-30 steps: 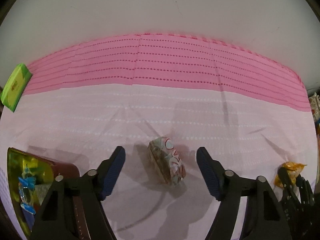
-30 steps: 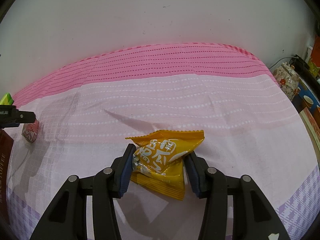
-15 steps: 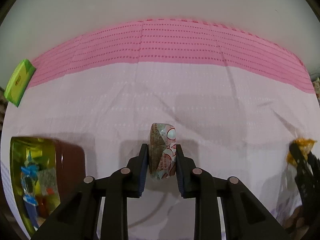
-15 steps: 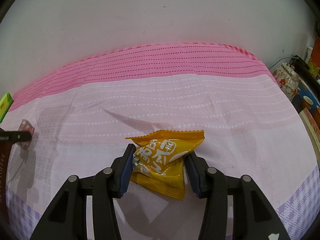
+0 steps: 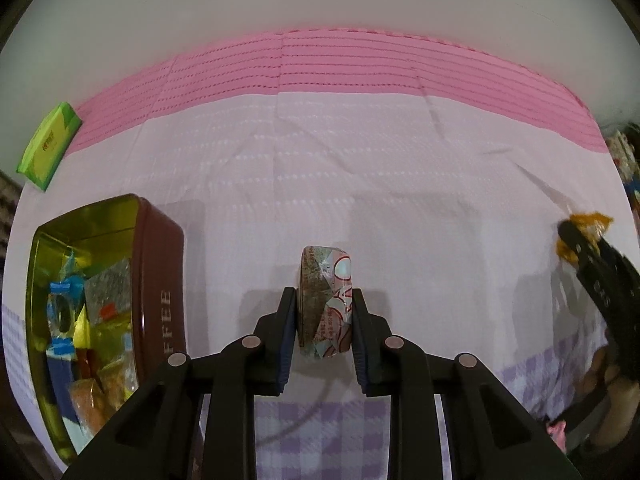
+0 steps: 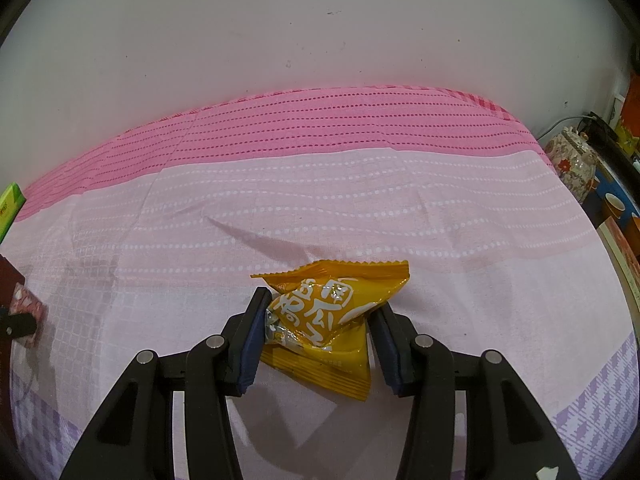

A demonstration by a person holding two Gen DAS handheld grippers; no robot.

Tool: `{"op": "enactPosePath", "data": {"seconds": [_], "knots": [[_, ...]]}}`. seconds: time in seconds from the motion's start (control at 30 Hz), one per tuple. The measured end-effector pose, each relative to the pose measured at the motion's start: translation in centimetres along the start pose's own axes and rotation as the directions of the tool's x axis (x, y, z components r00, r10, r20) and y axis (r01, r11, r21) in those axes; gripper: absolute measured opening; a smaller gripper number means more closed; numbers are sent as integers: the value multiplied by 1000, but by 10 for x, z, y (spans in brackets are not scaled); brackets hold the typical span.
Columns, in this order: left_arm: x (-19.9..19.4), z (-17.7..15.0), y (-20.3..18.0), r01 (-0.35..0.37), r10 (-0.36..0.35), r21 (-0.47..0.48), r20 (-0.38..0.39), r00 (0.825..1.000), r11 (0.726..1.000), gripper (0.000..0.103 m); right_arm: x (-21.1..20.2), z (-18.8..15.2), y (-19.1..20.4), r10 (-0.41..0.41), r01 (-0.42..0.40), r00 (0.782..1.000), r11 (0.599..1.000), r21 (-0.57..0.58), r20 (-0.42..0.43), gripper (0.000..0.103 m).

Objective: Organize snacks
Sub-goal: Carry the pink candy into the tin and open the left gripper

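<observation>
Patterned snack in left gripper, seemingly above cloth.

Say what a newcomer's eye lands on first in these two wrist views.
Each claw holds a snack dead centre: the left claw is clamped on a pink-patterned wrapped snack, the right claw on a bright yellow snack packet. Next comes the open brown tin at the left of the left view, already full of sweets, on the pink tablecloth.
</observation>
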State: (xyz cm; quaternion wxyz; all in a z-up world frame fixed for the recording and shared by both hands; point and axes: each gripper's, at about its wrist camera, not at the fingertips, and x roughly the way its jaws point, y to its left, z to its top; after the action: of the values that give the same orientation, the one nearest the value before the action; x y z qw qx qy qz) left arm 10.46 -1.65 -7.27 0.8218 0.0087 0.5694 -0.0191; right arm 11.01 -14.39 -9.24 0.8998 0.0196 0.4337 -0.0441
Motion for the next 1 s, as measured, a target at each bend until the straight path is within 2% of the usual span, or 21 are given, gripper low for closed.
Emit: {"op": "enactPosePath", "data": {"seconds": [0.4, 0.57, 1.0], "knots": [[-24, -28, -2, 26, -27, 27, 10, 1000, 999, 26, 0, 1, -2, -2, 2, 1000, 1000, -2, -1, 46], [-31, -34, -1, 57, -57, 27, 16, 998, 998, 26, 0, 1, -1, -2, 2, 1000, 1000, -3, -1, 46], [-63, -39, 6, 72, -75, 47, 67, 995, 996, 26, 0, 2, -1, -3, 3, 1000, 1000, -6, -2, 46]]}}
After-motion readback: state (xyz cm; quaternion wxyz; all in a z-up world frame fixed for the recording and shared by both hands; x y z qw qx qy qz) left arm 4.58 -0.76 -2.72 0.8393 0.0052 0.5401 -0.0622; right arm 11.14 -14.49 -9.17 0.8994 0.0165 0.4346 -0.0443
